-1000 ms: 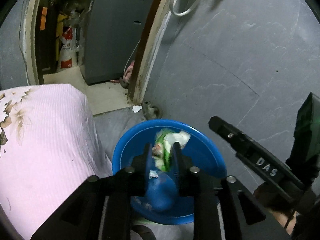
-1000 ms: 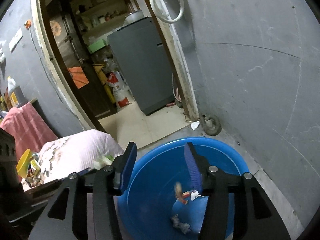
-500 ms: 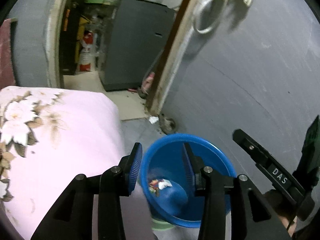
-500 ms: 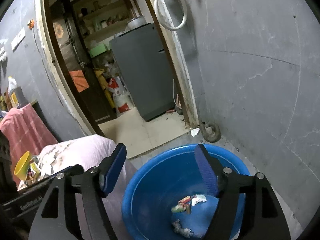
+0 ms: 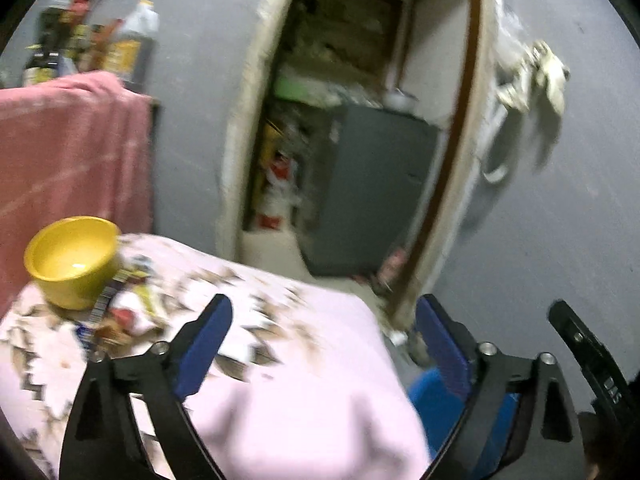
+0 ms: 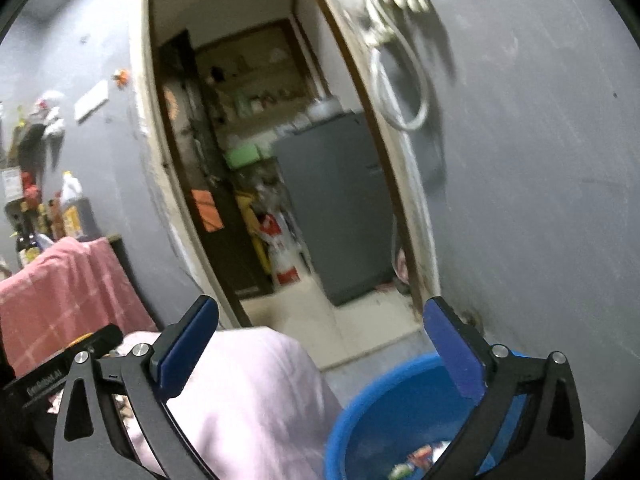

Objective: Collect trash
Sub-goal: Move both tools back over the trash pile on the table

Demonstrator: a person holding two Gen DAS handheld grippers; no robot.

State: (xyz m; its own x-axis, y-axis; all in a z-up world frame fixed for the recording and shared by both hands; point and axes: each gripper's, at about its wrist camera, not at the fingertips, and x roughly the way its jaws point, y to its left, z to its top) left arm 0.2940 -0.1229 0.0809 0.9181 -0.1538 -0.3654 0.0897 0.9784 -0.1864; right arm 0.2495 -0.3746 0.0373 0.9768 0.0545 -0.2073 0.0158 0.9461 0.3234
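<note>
My left gripper [image 5: 324, 344] hangs over the pink floral-clothed table [image 5: 304, 412], its jaws opening wide with nothing between them. Crumpled wrappers [image 5: 120, 312] lie on the cloth beside a yellow bowl [image 5: 72, 260], left of the gripper. The blue basin [image 5: 432, 396] peeks out below the table's right edge. My right gripper [image 6: 320, 344] is above the blue basin [image 6: 360, 420], jaws also opening and empty. Bits of trash [image 6: 420, 454] lie in the basin's bottom. The left gripper's body [image 6: 60, 364] shows at the left edge of the right wrist view.
An open doorway [image 6: 280, 200] leads to a room with a grey cabinet [image 6: 340, 208]. A pink towel [image 5: 68, 148] hangs at the left below several bottles [image 5: 128, 44]. A hose and gloves [image 6: 400, 40] hang on the grey wall.
Both grippers dropped their trash into the basin and opened wide. The left one swung up and left from the basin to the table. The right one rose a little.
</note>
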